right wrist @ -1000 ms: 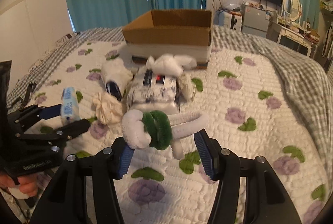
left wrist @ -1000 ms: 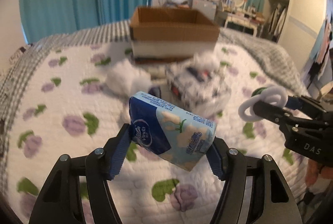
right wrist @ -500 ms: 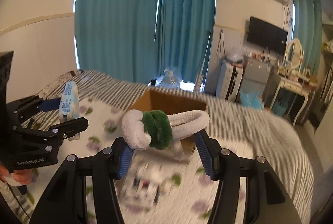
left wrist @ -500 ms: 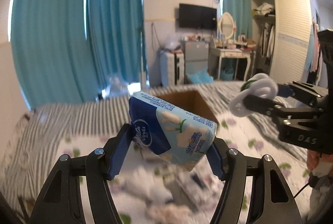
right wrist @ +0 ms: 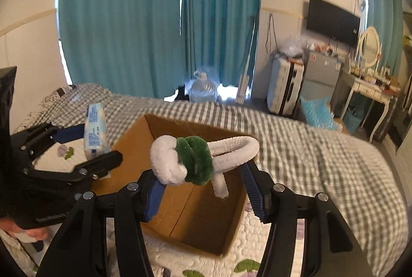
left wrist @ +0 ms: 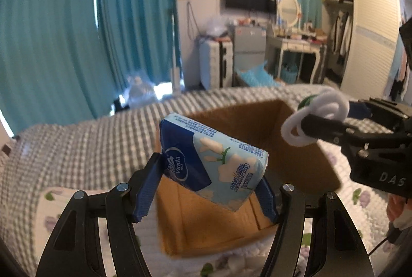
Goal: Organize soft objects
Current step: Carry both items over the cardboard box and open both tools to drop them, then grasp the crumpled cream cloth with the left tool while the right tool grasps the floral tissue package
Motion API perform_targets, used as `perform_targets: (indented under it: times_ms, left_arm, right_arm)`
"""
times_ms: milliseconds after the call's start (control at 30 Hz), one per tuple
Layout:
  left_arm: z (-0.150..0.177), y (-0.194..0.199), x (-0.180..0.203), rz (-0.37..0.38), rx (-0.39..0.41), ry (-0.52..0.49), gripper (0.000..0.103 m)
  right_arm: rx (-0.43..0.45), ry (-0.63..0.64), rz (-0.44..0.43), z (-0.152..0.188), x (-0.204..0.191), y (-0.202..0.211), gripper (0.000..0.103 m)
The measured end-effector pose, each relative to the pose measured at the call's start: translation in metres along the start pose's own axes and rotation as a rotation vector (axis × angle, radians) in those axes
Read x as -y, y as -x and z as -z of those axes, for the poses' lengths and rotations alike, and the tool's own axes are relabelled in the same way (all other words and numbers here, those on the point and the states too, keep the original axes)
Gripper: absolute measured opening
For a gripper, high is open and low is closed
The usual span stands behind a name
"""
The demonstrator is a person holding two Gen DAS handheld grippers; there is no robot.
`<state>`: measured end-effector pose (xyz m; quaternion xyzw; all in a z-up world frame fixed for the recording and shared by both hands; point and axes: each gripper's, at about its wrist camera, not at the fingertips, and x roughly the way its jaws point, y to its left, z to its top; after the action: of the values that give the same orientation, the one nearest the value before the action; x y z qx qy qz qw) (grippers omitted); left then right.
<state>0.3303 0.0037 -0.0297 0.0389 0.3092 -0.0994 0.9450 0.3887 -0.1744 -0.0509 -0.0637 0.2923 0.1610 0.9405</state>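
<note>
Left wrist view: left tool (left wrist: 209, 185) clamped on a tilted tissue pack (left wrist: 212, 161), held above the open cardboard box (left wrist: 303, 163) on the bed (left wrist: 77, 148).

Right wrist view: right tool (right wrist: 203, 189) closed on a white-and-green fuzzy loop (right wrist: 195, 160), seemingly over the box (right wrist: 206, 220); edges blurred.

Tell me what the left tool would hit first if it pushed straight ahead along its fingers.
Probably the cardboard box: the left tool, gripping the tissue pack, points into its open top, so the pack would likely meet the inner floor or far wall first. Depth is unclear.
</note>
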Motion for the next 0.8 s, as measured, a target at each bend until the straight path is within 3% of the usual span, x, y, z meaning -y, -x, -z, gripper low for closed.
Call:
perform_targets:
  times_ms: [133, 200, 367, 567, 800]
  left_arm:
    - [-0.002, -0.014, 0.003, 0.033, -0.009, 0.000, 0.071]
    - [0.001, -0.014, -0.001, 0.056, -0.002, 0.025, 0.079]
    - [-0.002, -0.003, -0.006, 0.003, 0.003, 0.059, 0.080]
    - [-0.008, 0.044, -0.008, -0.036, 0.087, 0.043, 0.080]
    - [0.003, 0.139, -0.010, -0.100, 0.195, 0.038, 0.080]
  right_arm:
    - [-0.015, -0.057, -0.021, -0.005, 0.008, -0.020, 0.062]
    - [-0.015, -0.094, -0.018, -0.005, 0.014, -0.025, 0.078]
    - [0.024, -0.107, -0.002, -0.011, 0.015, -0.013, 0.085]
    - [0.109, -0.067, 0.031, -0.012, -0.001, 0.051, 0.086]
    - [0.154, -0.080, 0.028, 0.005, -0.015, 0.145, 0.092]
